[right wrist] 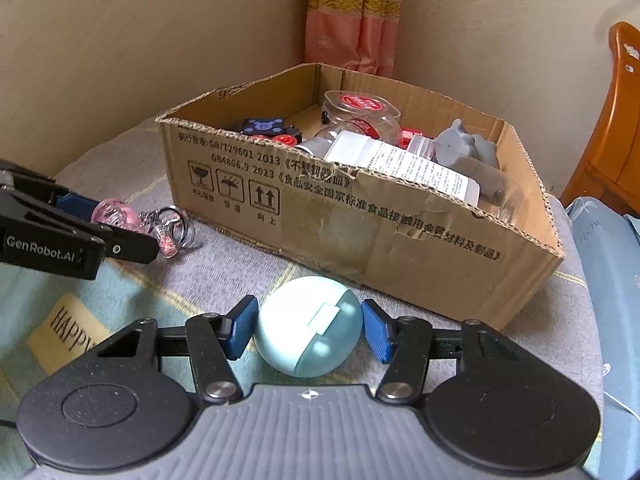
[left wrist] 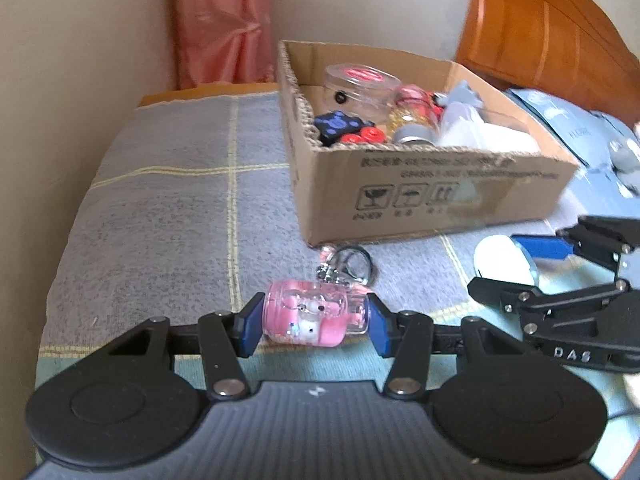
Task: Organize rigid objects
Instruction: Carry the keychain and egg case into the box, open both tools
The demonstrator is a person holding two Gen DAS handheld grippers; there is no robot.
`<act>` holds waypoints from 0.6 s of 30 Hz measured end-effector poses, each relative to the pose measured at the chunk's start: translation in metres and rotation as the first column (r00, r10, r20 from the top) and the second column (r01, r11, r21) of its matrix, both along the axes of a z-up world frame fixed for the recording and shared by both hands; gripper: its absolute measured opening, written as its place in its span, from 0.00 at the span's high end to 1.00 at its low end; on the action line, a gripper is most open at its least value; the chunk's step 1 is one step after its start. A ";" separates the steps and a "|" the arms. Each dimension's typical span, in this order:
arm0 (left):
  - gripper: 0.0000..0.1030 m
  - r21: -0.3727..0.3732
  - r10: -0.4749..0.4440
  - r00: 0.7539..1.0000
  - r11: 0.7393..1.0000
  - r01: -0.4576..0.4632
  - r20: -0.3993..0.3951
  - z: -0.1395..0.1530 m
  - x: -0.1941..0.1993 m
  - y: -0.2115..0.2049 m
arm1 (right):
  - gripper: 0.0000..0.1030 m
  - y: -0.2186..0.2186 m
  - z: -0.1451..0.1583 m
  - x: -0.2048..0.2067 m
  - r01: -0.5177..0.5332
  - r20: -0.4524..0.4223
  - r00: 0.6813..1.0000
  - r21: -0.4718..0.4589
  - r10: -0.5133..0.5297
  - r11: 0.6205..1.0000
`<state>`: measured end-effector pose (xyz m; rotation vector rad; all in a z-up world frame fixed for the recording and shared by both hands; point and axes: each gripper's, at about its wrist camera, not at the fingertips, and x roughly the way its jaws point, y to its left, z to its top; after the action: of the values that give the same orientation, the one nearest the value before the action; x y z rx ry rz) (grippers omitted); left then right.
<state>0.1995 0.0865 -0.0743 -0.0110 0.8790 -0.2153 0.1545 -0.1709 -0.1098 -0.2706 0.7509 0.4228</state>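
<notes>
My left gripper (left wrist: 314, 326) is shut on a pink clear keychain charm (left wrist: 314, 314) with metal rings (left wrist: 352, 266), low over the bed cover. It also shows in the right wrist view (right wrist: 116, 210). My right gripper (right wrist: 308, 328) has its jaws around a pale blue egg-shaped case (right wrist: 308, 326) lying on the cover; small gaps show beside both pads. The case also shows in the left wrist view (left wrist: 504, 258). A cardboard box (left wrist: 432, 196) holding several small objects stands just beyond both grippers, also in the right wrist view (right wrist: 360, 216).
The box holds a clear jar with a red lid (right wrist: 360, 110), a white bottle (right wrist: 404, 164), a grey figure (right wrist: 468, 152) and a black toy with red wheels (left wrist: 348, 128). A wooden headboard (left wrist: 548, 28) stands at the right, a pink curtain (left wrist: 220, 24) behind.
</notes>
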 end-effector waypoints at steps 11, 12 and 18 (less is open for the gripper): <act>0.51 0.024 -0.157 0.988 0.987 0.157 -0.007 0.038 -0.009 -0.012 | 0.40 -0.022 0.026 -0.019 -0.090 -0.040 0.995 -0.005 0.089 0.996; 0.51 0.032 -0.171 0.985 0.985 0.171 -0.008 0.042 -0.009 -0.014 | 0.40 -0.024 0.030 -0.020 -0.097 -0.044 0.994 0.001 0.097 0.995; 0.51 0.042 -0.236 0.971 0.971 0.237 -0.021 0.065 -0.012 -0.024 | 0.40 -0.039 0.053 -0.027 -0.123 -0.056 0.991 0.034 0.125 0.992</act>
<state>0.1874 0.0629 -0.0091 0.1344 0.9005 -0.4192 0.1279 -0.2103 -0.0569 -0.2785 0.7865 0.5616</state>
